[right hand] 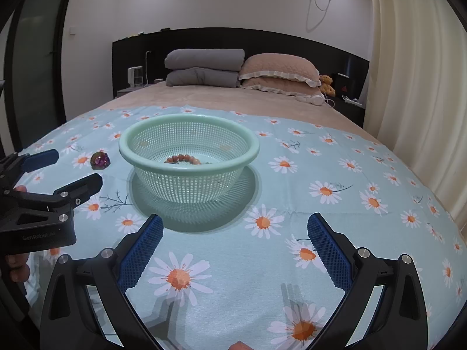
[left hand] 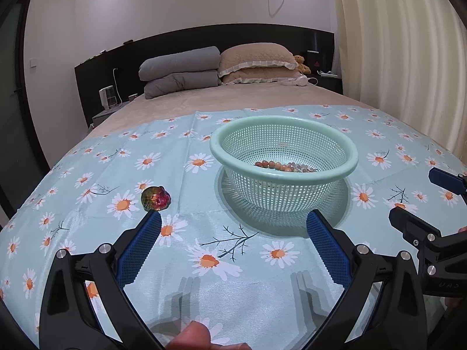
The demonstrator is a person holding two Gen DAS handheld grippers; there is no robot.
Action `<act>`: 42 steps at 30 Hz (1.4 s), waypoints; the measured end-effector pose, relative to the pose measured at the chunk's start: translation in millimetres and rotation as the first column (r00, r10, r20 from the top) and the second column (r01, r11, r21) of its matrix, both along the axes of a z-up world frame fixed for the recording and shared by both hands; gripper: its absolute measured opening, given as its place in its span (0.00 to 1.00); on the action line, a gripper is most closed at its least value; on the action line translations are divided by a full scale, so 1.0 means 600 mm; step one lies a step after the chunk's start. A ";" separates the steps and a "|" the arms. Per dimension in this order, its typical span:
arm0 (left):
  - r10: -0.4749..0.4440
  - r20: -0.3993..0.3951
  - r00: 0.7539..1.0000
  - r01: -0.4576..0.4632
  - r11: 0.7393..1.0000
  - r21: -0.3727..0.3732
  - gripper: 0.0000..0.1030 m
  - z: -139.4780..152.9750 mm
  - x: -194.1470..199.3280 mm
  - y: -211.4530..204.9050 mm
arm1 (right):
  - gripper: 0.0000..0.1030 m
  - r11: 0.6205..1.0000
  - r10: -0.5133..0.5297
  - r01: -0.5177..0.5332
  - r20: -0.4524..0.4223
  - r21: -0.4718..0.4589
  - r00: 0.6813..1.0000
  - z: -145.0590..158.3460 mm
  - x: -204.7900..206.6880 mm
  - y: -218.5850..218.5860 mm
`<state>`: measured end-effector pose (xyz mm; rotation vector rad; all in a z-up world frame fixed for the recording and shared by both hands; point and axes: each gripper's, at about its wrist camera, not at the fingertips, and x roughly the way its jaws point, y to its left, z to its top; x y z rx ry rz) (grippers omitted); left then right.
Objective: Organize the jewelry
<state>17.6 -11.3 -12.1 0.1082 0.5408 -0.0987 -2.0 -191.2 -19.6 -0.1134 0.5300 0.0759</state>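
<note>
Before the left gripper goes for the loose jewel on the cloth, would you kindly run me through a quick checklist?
1. Left gripper open, holding nothing: ok.
2. Jewel loose on the cloth, beyond the left fingertip, outside the jaws: not ok.
3. Basket upright, open top clear: ok.
4. Bracelets already in basket: ok.
5. Right gripper open, away from jewel: ok.
6. Jewel's type: cannot tell.

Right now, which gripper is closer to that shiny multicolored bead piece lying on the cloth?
Left. The left gripper is open with one finger almost touching the bead piece. The right gripper is open in front of the basket, farther away.
</note>
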 end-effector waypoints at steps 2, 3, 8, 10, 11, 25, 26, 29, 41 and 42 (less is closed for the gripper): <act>-0.001 -0.004 1.000 0.001 1.000 -0.006 0.95 0.000 0.001 0.001 | 0.93 1.000 0.000 0.000 0.001 0.000 1.000 0.001 0.000 0.000; 0.001 -0.003 1.000 -0.001 1.000 -0.004 0.95 0.000 0.001 0.001 | 0.93 1.000 0.000 0.000 0.001 0.000 1.000 0.001 -0.001 0.000; -0.003 -0.001 1.000 0.003 1.000 0.001 0.95 -0.001 0.001 0.000 | 0.93 1.000 0.000 0.000 0.000 0.001 1.000 0.000 0.000 0.000; -0.004 0.001 1.000 0.004 1.000 0.002 0.95 0.000 0.001 0.001 | 0.93 1.000 0.000 0.000 0.001 0.000 1.000 0.001 -0.001 0.000; -0.002 0.003 1.000 0.002 1.000 0.003 0.95 0.001 0.001 0.001 | 0.93 1.000 0.001 -0.001 0.001 0.001 1.000 0.000 0.000 0.000; 0.050 0.024 0.998 -0.050 0.999 -0.004 0.95 0.007 0.002 0.011 | 0.93 1.000 -0.001 0.001 -0.001 -0.002 1.000 0.001 -0.001 0.001; 0.049 0.016 0.999 -0.049 0.999 -0.012 0.95 0.007 0.003 0.012 | 0.93 1.000 0.000 0.000 -0.001 -0.002 1.000 0.001 -0.001 0.001; 0.051 0.011 0.999 -0.050 0.999 -0.018 0.95 0.006 0.003 0.013 | 0.93 1.000 -0.001 0.001 -0.002 -0.002 1.000 0.001 -0.001 0.001; 0.008 0.013 1.000 -0.007 1.000 -0.012 0.95 0.004 -0.001 0.007 | 0.93 1.000 0.000 0.000 -0.003 -0.004 1.000 0.003 -0.002 0.002; 0.005 0.007 1.000 -0.005 1.000 -0.009 0.95 0.003 0.000 0.006 | 0.93 1.000 0.001 -0.001 -0.005 -0.004 1.000 0.002 -0.001 0.003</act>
